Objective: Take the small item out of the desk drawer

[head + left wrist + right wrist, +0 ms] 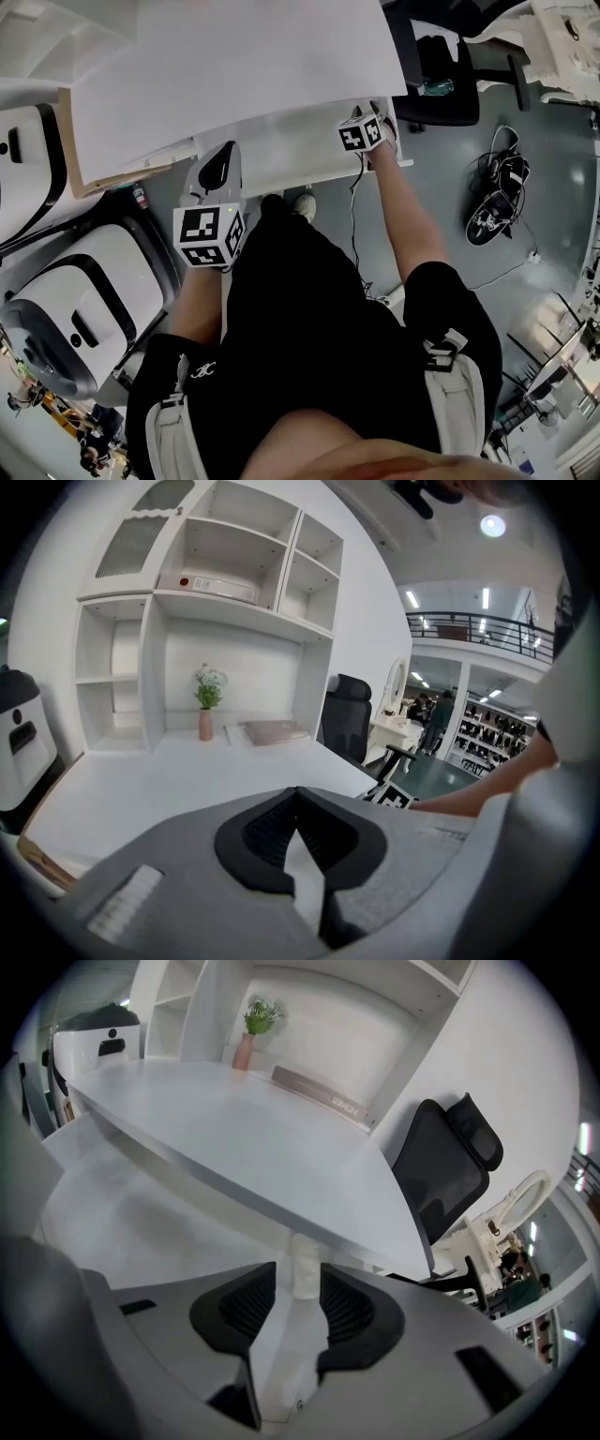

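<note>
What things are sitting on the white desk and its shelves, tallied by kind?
Vase with flowers: 1
Flat pink case: 1
White box: 1
Total: 3

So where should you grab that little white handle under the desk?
Probably pinch the handle by its left and right sides, coming straight at it from the front, just below the desk edge. It sticks out as a narrow upright tab, and the right gripper's open jaws stand either side of it.
</note>
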Action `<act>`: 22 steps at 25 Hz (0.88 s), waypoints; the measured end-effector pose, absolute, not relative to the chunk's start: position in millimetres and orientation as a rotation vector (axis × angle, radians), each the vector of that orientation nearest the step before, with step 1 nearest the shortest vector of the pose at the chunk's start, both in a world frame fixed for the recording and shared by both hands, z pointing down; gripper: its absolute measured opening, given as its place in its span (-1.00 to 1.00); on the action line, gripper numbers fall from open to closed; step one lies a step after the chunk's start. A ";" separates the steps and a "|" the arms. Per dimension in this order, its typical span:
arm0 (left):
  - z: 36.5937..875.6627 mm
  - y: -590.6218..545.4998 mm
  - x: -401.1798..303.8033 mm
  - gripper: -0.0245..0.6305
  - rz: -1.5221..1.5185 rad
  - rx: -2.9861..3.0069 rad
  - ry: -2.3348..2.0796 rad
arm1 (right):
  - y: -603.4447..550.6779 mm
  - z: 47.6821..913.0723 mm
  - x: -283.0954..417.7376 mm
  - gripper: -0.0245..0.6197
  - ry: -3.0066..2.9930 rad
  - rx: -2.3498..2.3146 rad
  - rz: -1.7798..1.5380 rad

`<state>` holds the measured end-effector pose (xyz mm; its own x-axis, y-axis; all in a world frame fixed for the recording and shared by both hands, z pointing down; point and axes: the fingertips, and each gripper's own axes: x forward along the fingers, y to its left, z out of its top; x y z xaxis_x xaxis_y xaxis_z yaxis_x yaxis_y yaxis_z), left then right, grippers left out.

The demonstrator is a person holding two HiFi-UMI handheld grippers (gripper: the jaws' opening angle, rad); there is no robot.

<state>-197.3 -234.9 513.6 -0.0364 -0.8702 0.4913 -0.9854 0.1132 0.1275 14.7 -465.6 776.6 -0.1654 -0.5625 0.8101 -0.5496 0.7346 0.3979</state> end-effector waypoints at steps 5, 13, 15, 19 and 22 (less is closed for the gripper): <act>527.5 -231.2 -199.7 -0.89 0.344 1.759 -1.951 | -478.0 798.0 18.9 -0.49 -1.780 0.878 -0.018; 535.7 -230.5 -198.4 -0.89 0.352 1.735 -1.969 | -494.2 823.9 25.9 -0.46 -1.739 0.861 -0.068; 537.3 -228.0 -199.3 -0.88 0.358 1.731 -1.975 | -498.4 824.5 23.9 -0.46 -1.733 0.867 -0.076; 536.7 -221.1 -198.6 -0.88 0.362 1.713 -1.995 | -503.2 829.3 21.6 -0.46 -1.705 0.853 -0.117; 535.0 -216.9 -202.1 -0.88 0.359 1.699 -2.008 | -505.9 833.4 22.1 -0.46 -1.660 0.854 -0.134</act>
